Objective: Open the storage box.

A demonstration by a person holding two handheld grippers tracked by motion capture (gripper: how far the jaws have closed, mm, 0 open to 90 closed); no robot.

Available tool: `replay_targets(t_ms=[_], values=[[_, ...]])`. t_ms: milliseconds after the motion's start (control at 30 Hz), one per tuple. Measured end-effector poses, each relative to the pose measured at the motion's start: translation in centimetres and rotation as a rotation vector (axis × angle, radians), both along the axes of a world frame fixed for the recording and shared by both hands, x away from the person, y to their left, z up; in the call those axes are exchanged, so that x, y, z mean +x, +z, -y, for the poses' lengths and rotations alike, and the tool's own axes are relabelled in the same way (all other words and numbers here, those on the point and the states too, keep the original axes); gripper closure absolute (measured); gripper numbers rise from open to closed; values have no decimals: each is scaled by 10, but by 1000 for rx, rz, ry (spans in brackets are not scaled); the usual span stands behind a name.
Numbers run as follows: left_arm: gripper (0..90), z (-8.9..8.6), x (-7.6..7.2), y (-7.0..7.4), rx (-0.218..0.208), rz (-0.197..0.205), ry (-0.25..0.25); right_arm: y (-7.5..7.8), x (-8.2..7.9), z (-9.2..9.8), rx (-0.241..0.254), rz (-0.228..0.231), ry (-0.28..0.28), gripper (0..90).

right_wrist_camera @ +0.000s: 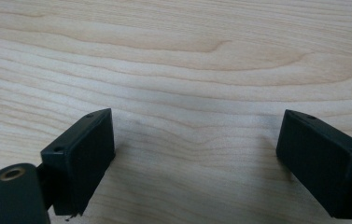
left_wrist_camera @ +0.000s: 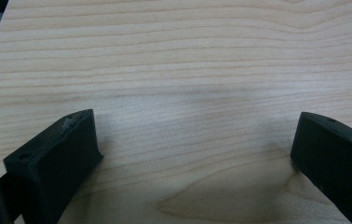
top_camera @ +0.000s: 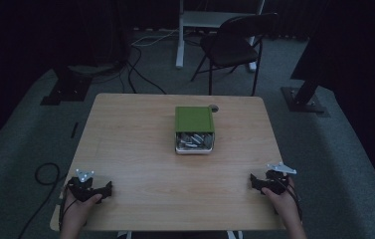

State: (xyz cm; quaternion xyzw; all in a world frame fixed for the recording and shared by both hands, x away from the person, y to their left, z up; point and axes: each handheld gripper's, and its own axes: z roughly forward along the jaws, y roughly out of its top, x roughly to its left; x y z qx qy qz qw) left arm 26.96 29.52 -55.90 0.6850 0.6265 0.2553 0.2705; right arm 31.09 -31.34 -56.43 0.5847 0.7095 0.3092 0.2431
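A metal tin (top_camera: pixel 194 142) with a green lid slid partly back stands at the middle of the wooden table (top_camera: pixel 135 144); small metal pieces fill its exposed front part. My left gripper (top_camera: pixel 106 189) rests near the table's front left corner, held by a hand. My right gripper (top_camera: pixel 253 181) rests near the front right corner in the other hand. In the left gripper view my left gripper (left_wrist_camera: pixel 194 140) stands open over bare wood. In the right gripper view my right gripper (right_wrist_camera: pixel 197 135) is open too, nothing between its jaws.
A small dark round object (top_camera: pixel 214 107) lies just behind the tin's right corner. Beyond the table stand a folding chair (top_camera: pixel 232 47), a white desk frame (top_camera: pixel 195 25) and dark stand bases (top_camera: pixel 70 84), with cables on the carpet (top_camera: pixel 140 69).
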Motion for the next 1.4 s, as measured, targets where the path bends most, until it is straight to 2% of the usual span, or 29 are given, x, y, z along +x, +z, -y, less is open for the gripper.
replay_targets(t_ms=[133, 467, 667, 1067, 1200, 1400], values=[[16, 0, -1, 0, 0, -1, 0, 0, 0, 0, 0, 0, 1, 110], [19, 2, -3, 0, 6, 1, -75, 0, 0, 0, 0, 0, 1, 110], [20, 6, -2, 1, 30, 15, -110, 0, 0, 0, 0, 0, 1, 110], [21, 26, 4, 9, 59, 53, -193, 0, 0, 0, 0, 0, 1, 110], [21, 32, 6, 9, 64, 53, -225, 0, 0, 0, 0, 0, 1, 109], [21, 39, 9, 9, 83, 61, -240, 0, 0, 0, 0, 0, 1, 110]])
